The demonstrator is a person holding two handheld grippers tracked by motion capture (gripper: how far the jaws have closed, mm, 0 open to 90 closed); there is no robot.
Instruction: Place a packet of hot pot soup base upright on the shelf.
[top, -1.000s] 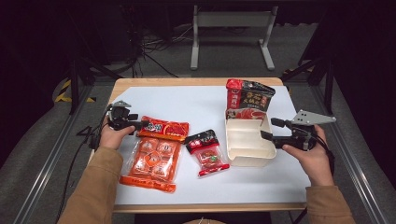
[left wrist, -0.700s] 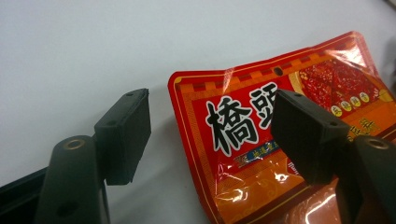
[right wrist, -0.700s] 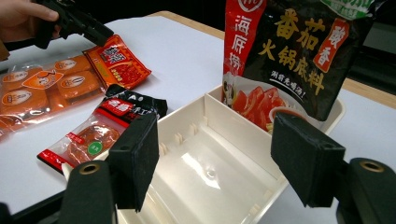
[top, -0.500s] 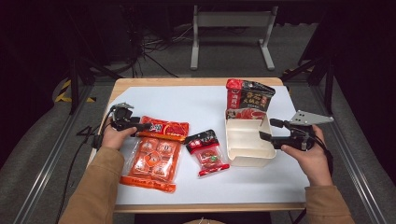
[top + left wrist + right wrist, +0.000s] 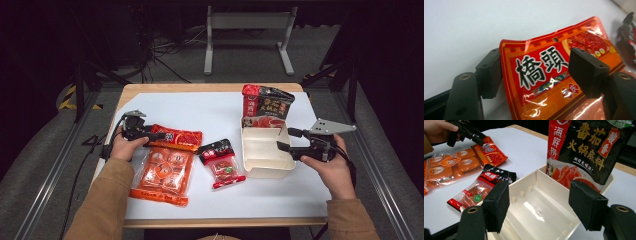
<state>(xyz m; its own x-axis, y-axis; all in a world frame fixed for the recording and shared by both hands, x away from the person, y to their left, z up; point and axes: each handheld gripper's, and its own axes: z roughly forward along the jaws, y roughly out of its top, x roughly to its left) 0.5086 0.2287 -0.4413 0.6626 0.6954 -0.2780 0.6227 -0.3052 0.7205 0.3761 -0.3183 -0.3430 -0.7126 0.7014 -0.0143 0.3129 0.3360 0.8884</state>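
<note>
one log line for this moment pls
left gripper: open, jaws astride red sauce packet | right gripper: open at cream tray | black pouch: upright in tray

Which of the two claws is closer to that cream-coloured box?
The right claw. It is open at the cream box's right wall. The left claw is across the table, open around the edge of the red packet.

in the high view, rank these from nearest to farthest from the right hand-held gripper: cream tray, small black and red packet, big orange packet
1. Cream tray: directly at the right hand-held gripper, jaws over its right wall.
2. Small black and red packet: mid-table, just left of the tray.
3. Big orange packet: farther left, by the person's left forearm.
</note>
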